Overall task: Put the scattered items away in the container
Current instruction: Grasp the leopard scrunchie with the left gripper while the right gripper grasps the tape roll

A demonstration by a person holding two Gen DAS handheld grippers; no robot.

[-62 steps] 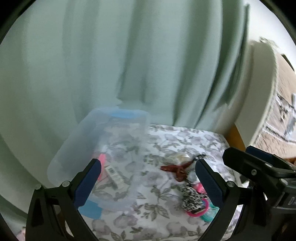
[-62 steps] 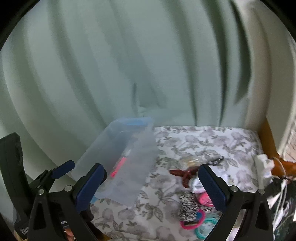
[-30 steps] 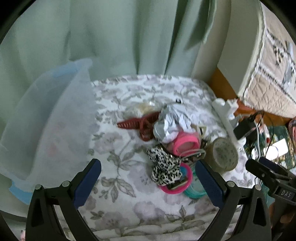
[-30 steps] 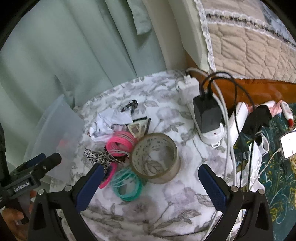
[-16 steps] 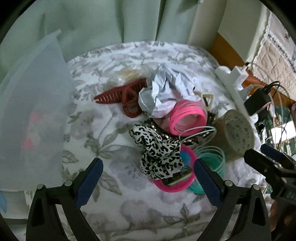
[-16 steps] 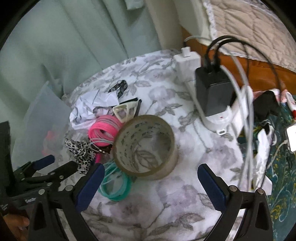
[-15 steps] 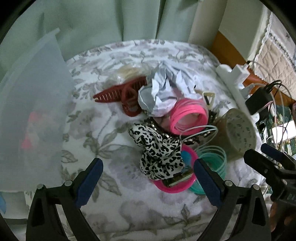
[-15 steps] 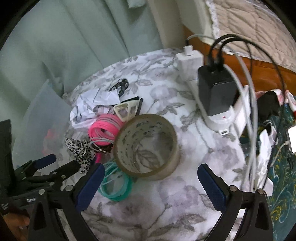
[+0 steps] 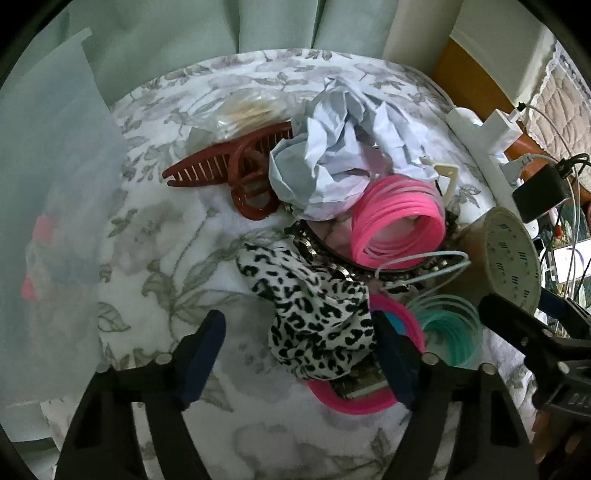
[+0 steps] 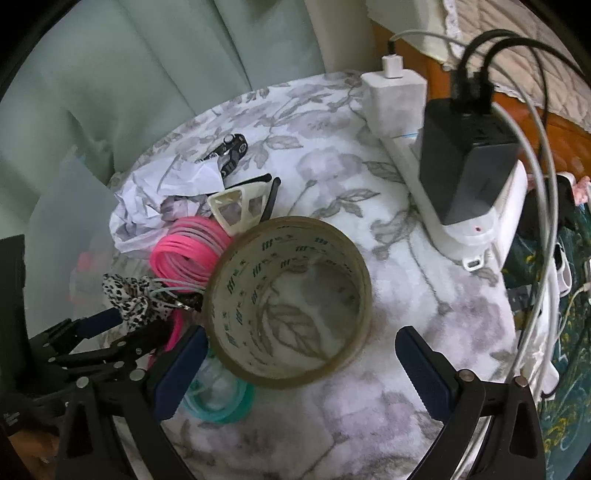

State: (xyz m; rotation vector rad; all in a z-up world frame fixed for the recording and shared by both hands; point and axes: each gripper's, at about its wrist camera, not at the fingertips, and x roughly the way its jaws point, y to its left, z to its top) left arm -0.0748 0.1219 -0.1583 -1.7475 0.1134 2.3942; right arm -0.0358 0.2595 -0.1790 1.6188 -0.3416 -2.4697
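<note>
A heap of items lies on the floral cloth [image 9: 166,266]. My left gripper [image 9: 299,350] is open, its fingers on either side of a leopard-print scrunchie [image 9: 314,314]; the right pad touches the scrunchie's edge. Behind the scrunchie lie pink bangles [image 9: 399,221], crumpled paper [image 9: 340,162] and a red claw clip [image 9: 229,170]. The translucent plastic container [image 9: 48,221] stands at the left. My right gripper [image 10: 303,369] is open, with the tape roll [image 10: 288,302] between its fingers. Teal bangles [image 10: 221,398] lie under its left finger.
A white power strip [image 10: 461,206] with a black charger [image 10: 465,166] and cables runs along the cloth's right edge. A green curtain [image 9: 221,29] hangs behind. A small black metal item [image 10: 229,147] and a white triangular clip [image 10: 240,206] lie by the paper.
Both grippers have come down closer to the heap. The left jaws have narrowed around the scrunchie. The right gripper has moved in over the tape roll, its jaws as wide as before.
</note>
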